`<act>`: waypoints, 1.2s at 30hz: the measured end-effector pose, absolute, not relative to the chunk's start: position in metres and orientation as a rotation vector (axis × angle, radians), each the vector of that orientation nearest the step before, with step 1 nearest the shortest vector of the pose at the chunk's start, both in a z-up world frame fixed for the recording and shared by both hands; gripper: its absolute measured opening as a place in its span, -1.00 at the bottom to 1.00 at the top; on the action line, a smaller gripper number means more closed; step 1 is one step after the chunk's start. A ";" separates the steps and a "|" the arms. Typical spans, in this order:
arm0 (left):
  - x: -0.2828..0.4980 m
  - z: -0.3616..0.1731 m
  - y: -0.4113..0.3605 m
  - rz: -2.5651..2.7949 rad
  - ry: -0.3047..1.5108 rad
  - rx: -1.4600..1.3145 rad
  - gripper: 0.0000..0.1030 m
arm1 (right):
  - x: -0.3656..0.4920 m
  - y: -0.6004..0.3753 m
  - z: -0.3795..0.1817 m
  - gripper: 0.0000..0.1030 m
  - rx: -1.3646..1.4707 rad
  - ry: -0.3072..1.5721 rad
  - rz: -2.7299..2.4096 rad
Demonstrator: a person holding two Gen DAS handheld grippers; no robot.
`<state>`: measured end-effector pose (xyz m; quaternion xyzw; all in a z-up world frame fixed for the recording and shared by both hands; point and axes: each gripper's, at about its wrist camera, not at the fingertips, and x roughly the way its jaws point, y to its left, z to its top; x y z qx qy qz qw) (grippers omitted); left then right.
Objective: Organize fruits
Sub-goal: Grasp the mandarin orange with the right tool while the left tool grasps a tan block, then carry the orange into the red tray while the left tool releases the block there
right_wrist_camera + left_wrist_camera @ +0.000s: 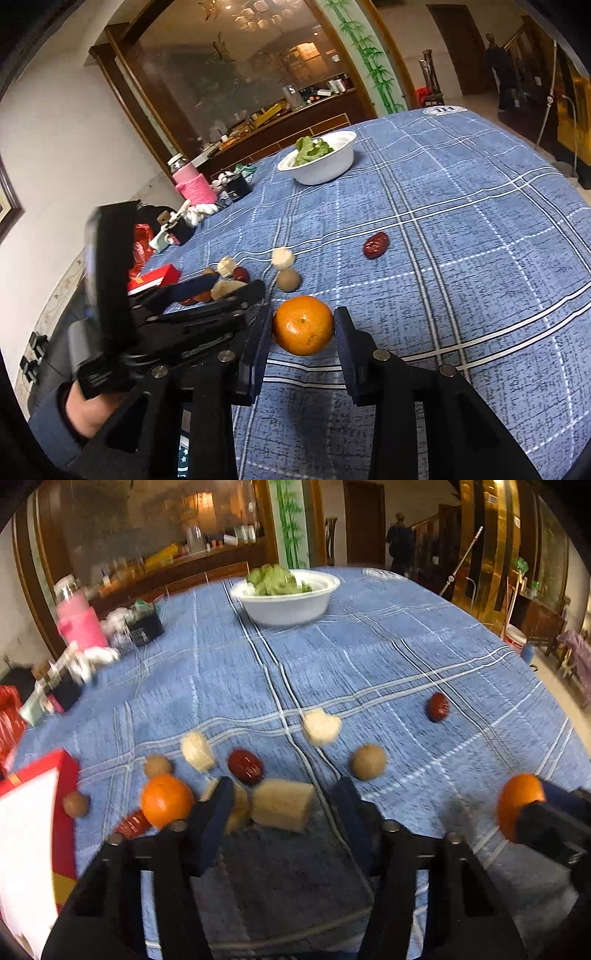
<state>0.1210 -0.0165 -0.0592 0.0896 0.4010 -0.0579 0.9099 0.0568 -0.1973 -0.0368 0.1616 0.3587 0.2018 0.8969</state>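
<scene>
Orange [303, 325] pinched between right gripper [303, 328] jaws; left gripper [282, 794] jaws spread around pale chunk [282, 808]. Risk: round fruit slipping out.

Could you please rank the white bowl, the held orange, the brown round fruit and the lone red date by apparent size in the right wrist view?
1. white bowl, though farthest away
2. orange, nearest the camera, which flatters it
3. brown round fruit and red date: too alike to rank

Round white emblem [444, 109] printed on far edge of blue plaid tablecloth [461, 229]: two large characters resembling "TH", seen upside down; surrounding ring lettering too small to read. No other legible text.
</scene>
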 end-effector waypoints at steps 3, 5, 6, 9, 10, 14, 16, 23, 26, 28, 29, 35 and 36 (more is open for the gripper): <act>0.114 -0.056 -0.018 -0.132 0.822 0.202 -0.47 | 0.056 -0.197 -0.038 -0.32 0.342 0.743 0.424; 0.108 -0.055 -0.020 -0.147 0.821 0.211 -0.47 | 0.054 -0.199 -0.039 -0.32 0.341 0.742 0.424; 0.104 -0.054 -0.020 -0.149 0.817 0.217 -0.47 | 0.054 -0.198 -0.039 -0.32 0.337 0.742 0.421; 0.090 -0.047 -0.015 -0.148 0.797 0.192 -0.47 | 0.055 -0.196 -0.040 -0.32 0.328 0.743 0.413; 0.080 -0.042 -0.010 -0.140 0.786 0.166 -0.47 | 0.055 -0.196 -0.040 -0.32 0.323 0.739 0.408; 0.054 -0.030 0.008 -0.116 0.754 0.092 -0.47 | 0.055 -0.192 -0.040 -0.32 0.292 0.735 0.396; 0.039 -0.026 0.017 -0.104 0.745 0.058 -0.47 | 0.053 -0.188 -0.041 -0.32 0.268 0.735 0.392; 0.012 -0.024 0.040 -0.084 0.730 -0.033 -0.46 | 0.047 -0.178 -0.038 -0.32 0.200 0.715 0.380; 0.010 -0.026 0.044 -0.064 0.717 -0.053 -0.46 | 0.041 -0.172 -0.034 -0.32 0.175 0.709 0.366; 0.010 -0.028 0.045 -0.026 0.716 -0.063 -0.46 | 0.034 -0.166 -0.030 -0.32 0.148 0.701 0.347; 0.011 -0.029 0.046 -0.008 0.715 -0.070 -0.46 | 0.031 -0.166 -0.028 -0.32 0.140 0.698 0.344; 0.020 -0.035 0.053 0.094 0.710 -0.091 -0.46 | 0.013 -0.149 -0.021 -0.32 0.071 0.658 0.319; 0.022 -0.036 0.055 0.104 0.715 -0.095 -0.46 | 0.013 -0.147 -0.021 -0.32 0.069 0.660 0.321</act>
